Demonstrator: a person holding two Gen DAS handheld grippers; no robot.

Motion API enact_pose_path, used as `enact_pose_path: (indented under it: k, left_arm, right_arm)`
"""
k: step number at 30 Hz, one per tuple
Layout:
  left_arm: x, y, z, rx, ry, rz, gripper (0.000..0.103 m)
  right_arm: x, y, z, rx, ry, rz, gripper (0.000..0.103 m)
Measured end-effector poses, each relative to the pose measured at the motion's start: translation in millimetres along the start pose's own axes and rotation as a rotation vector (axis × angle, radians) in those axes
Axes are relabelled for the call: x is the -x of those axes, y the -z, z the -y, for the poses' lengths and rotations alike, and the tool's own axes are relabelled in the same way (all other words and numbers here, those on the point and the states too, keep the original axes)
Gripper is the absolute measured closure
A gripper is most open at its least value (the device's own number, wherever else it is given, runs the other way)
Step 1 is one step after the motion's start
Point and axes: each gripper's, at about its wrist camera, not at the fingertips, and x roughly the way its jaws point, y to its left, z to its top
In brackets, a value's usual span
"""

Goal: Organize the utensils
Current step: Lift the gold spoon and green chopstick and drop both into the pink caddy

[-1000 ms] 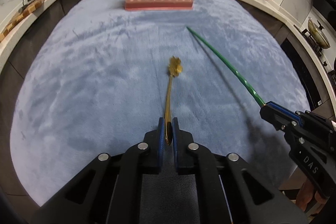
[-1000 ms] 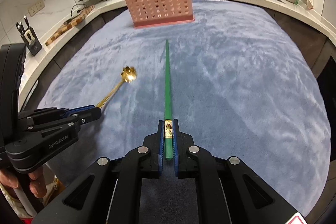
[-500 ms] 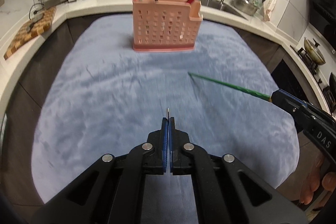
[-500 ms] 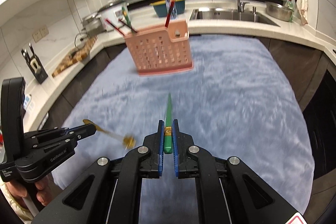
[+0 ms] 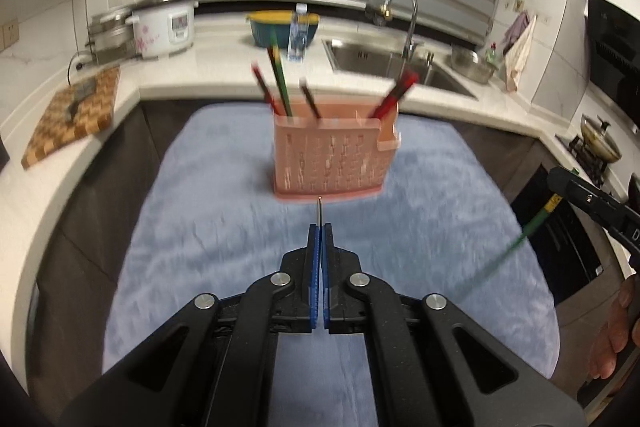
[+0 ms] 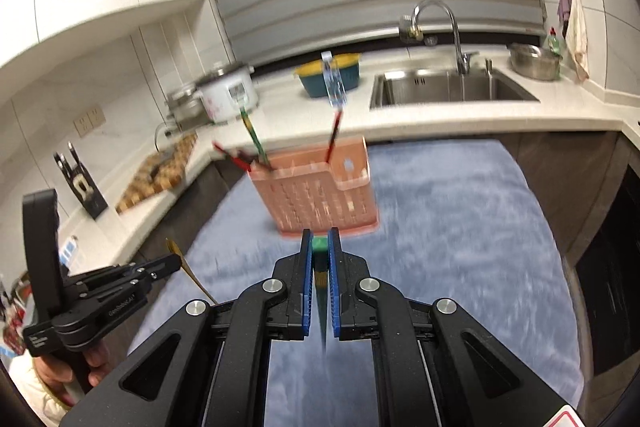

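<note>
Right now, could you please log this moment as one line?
left gripper: shut on spoon | right gripper: shut on chopstick | both raised, facing holder

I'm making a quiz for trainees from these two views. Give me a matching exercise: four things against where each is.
Things:
1. green chopstick
2. gold spoon
3. pink basket
4. cutting board

Places:
A. on the white counter
B. in the left gripper
C. on the blue cloth
D. in the right gripper

Pairs: 1-D, 2-B, 3-C, 4-A

The pink perforated plastic utensil holder (image 5: 330, 159) stood at twelve o'clock on the blue fleece mat (image 5: 224, 227), chopsticks (image 5: 280, 79) standing inside it.
</note>
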Motion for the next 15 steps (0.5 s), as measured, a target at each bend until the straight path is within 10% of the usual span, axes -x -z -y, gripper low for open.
enact_pose_path:
  k: [15]
  left_arm:
    - [-3,-135,-11,-0.025,-0.020,0.205,0.102]
  right_arm:
    - [-20,-116,-17,0.008,-0.041,0.208,0.096]
